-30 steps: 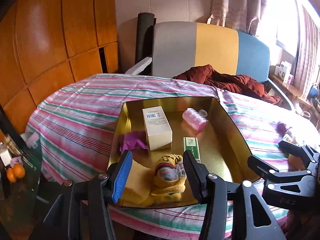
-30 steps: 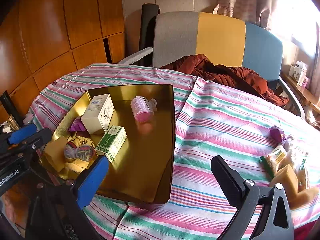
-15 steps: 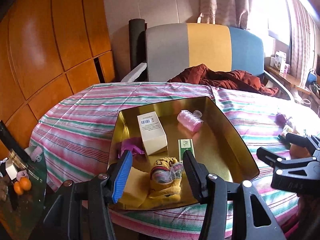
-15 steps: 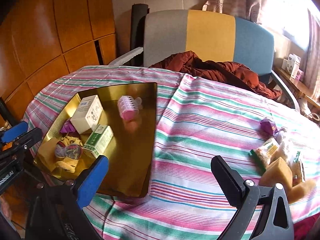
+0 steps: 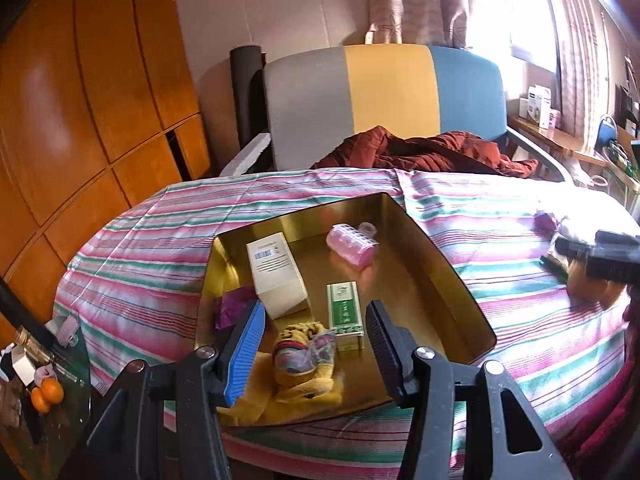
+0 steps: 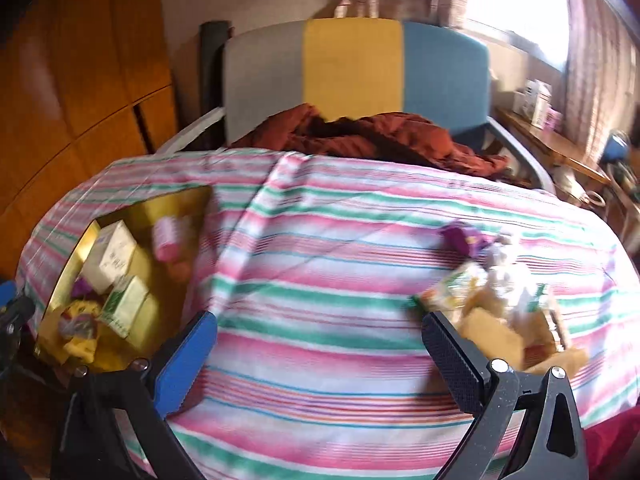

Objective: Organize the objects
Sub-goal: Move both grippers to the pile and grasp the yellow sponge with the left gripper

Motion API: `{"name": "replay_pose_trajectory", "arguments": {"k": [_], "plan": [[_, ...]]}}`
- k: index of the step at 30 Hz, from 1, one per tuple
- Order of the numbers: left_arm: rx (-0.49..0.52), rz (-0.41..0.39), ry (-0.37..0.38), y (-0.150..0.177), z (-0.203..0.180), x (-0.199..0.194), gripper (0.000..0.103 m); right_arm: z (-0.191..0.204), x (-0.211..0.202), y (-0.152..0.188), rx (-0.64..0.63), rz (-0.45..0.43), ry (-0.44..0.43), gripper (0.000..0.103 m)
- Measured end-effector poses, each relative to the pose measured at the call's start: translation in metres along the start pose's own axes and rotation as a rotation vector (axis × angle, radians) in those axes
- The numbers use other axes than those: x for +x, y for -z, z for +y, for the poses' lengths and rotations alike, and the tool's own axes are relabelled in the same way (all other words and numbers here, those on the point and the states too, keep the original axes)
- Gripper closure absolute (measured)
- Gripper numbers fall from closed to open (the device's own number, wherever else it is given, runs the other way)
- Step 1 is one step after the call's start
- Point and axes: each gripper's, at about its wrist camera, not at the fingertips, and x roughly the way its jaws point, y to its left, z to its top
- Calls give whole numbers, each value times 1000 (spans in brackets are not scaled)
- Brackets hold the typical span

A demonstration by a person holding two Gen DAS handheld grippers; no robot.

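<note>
Black gripper frame (silver screws), blue pad.

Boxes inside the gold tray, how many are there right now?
2. A larger white box lies toward the left of the gold tray, and a slim green box lies just right of it. Smaller ones could hide under the other items.

Tray w/ boxes left; snack pile right.
</note>
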Motion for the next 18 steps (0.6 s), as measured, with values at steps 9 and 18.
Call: {"name": "replay_pose_trajectory", "arguments": {"k": [9,18], "plan": [[77,-3,117,-9,-33,1,48,-103,-18,-22,126,-69,181,0],[190,60,363,-25,-107,11,36,-212,-22,-1,439,-97,311,0]]}}
